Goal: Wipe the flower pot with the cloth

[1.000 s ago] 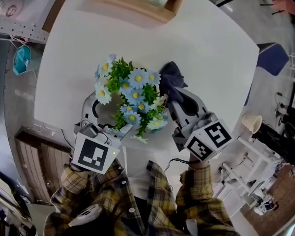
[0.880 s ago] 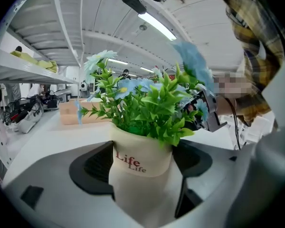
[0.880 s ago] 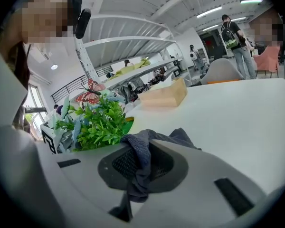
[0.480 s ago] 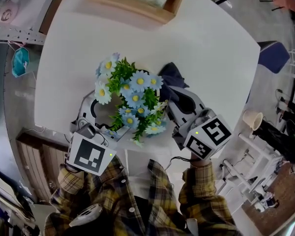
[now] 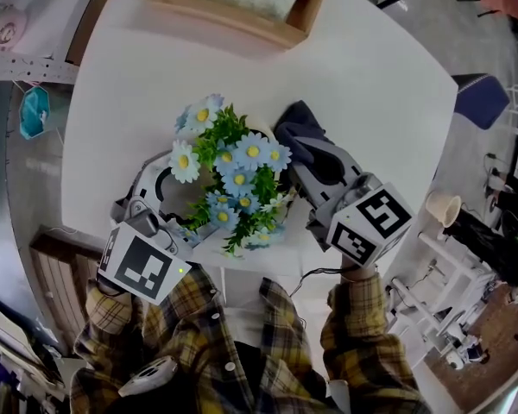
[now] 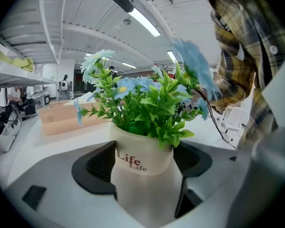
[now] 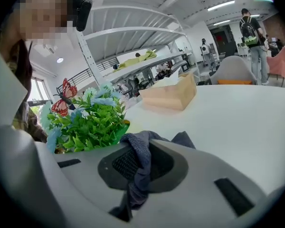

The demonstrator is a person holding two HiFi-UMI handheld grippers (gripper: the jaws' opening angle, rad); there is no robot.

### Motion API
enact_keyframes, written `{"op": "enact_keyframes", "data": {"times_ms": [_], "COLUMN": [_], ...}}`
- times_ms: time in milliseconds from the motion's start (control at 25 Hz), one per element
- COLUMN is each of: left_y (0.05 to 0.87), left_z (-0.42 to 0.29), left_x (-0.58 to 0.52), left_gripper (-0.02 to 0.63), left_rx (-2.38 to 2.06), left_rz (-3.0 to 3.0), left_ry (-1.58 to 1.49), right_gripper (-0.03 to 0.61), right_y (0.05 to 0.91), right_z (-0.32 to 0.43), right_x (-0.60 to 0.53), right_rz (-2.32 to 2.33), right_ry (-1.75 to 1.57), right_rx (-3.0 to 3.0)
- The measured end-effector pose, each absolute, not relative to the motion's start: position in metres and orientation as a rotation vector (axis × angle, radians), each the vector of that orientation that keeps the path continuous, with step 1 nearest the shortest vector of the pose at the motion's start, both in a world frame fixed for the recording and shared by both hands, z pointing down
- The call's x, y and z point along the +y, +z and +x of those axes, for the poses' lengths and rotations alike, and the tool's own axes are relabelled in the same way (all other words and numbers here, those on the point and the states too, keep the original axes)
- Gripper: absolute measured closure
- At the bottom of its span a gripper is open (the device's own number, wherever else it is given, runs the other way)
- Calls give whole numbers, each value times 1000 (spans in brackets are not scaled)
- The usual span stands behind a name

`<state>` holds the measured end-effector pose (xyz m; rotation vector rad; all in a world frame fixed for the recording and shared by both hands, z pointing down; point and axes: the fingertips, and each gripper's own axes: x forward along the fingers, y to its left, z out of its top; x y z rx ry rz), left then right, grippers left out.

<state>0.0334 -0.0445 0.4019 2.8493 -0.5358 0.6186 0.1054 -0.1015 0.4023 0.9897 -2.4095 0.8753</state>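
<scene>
flower pot (image 6: 143, 186): smooth, matt cream, ceramic-looking
leaves (image 6: 154, 109): glossy green plastic
petals (image 5: 252, 151): pale blue, matt, fabric-like
cloth (image 7: 138, 153): dark blue-grey fabric, coarse weave
left claw (image 6: 145, 175): smooth matt grey plastic
right claw (image 7: 137, 167): same grey plastic; pads (image 7: 119, 164) black, ribbed
surface (image 5: 371, 102): white, smooth, faint sheen
tray (image 5: 242, 20), at the surface's far edge: pale bare wood, matt
</scene>
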Motion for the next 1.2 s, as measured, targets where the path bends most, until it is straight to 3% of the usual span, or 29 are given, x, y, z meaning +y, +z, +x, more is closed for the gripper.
{"op": "enact_keyframes", "data": {"times_ms": [640, 1200], "left_y": [405, 407], "left_z": [20, 21], "left_x": [-49, -49], "left_gripper": [256, 255], "left_rx": [-73, -16], "left_rz": [2978, 2999], "left_ry": [746, 736], "right_gripper": [563, 563], "right_y": [403, 405], "right_z": [92, 49], "right_x": [-130, -156], "right_rz": [782, 357], "right_ry": [800, 626], "right_rx": [-2446, -2467]}}
